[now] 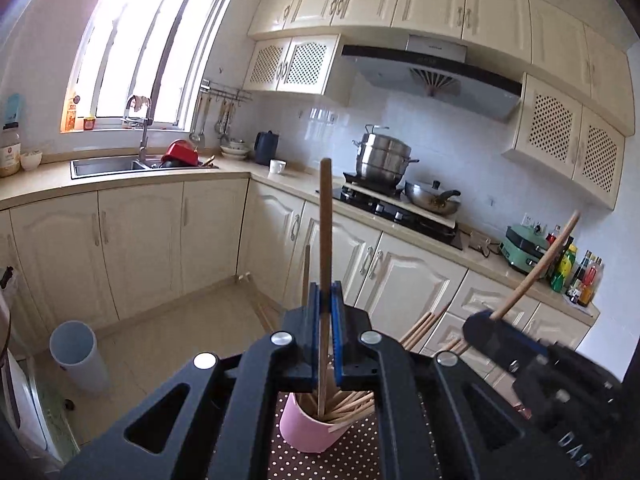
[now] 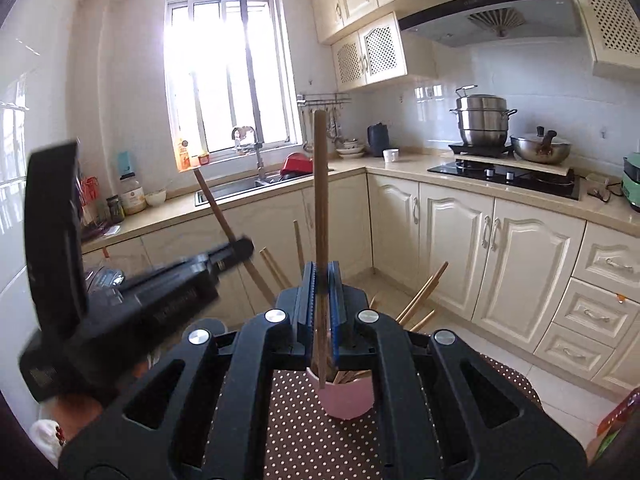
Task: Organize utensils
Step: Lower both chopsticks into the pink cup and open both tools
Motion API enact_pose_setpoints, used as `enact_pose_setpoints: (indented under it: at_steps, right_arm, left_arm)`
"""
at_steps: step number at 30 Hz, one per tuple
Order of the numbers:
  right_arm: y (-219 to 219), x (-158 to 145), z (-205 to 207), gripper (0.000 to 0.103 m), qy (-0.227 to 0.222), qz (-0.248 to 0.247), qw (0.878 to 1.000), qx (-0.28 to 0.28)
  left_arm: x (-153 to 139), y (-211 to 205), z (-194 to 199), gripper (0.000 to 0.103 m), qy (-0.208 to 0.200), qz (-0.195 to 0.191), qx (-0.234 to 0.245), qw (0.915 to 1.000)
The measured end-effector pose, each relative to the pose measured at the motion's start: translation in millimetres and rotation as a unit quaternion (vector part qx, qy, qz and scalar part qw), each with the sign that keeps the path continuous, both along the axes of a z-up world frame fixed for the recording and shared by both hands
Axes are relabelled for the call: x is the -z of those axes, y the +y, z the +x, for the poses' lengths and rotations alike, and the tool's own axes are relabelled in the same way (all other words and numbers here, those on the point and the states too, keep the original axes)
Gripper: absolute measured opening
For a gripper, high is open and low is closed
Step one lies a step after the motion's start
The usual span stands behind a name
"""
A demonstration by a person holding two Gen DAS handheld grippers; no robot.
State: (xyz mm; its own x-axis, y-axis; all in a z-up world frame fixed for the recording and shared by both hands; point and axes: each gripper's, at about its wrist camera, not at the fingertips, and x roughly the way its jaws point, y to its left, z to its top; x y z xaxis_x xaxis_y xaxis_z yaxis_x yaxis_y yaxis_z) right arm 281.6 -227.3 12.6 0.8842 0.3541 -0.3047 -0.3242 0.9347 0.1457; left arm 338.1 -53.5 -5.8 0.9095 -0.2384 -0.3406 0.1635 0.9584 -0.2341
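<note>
Clamping one wooden chopstick (image 1: pixel 325 216) upright, the left gripper (image 1: pixel 325 312) matches the right gripper (image 2: pixel 322 292), shut on another chopstick (image 2: pixel 320 184), while the pink cup (image 1: pixel 304 428) below both grippers holds many chopsticks unsorted, so most sorting seems left.

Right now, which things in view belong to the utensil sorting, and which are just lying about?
Part of the job:
left gripper, shut on a chopstick
right gripper, shut on another chopstick
pink cup of chopsticks

Just lying about:
steamer pot
wok
white mug
bin
</note>
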Motion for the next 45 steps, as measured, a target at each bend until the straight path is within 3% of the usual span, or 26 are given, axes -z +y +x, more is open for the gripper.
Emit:
enact_pose_setpoints:
  at_steps: [8, 9, 11, 21, 31, 45]
  right_arm:
    - [3, 1, 2, 0.006, -0.018, 0.008, 1.000, 0.012]
    - [5, 0, 2, 0.006, -0.020, 0.007, 1.000, 0.013]
    - [6, 0, 1, 0.006, -0.026, 0.008, 1.000, 0.015]
    - [25, 3, 1, 0.006, -0.049, -0.025, 0.998, 0.026]
    - [34, 27, 10, 0.007, -0.010, -0.047, 0.998, 0.027]
    - [47, 76, 36, 0.007, 0.075, -0.070, 0.994, 0.027]
  left_arm:
    - [18, 0, 8, 0.007, 0.024, 0.020, 0.004, 0.9995]
    - [20, 2, 8, 0.010, 0.028, 0.019, 0.007, 0.9994]
    - [23, 6, 8, 0.039, 0.037, 0.013, 0.012, 0.9992]
    - [24, 28, -11, 0.055, 0.024, 0.020, -0.012, 0.9994]
    - [27, 38, -27, 0.060, 0.013, 0.065, -0.050, 0.9966]
    - [38, 49, -27, 0.061, 0.041, 0.079, -0.063, 0.9940]
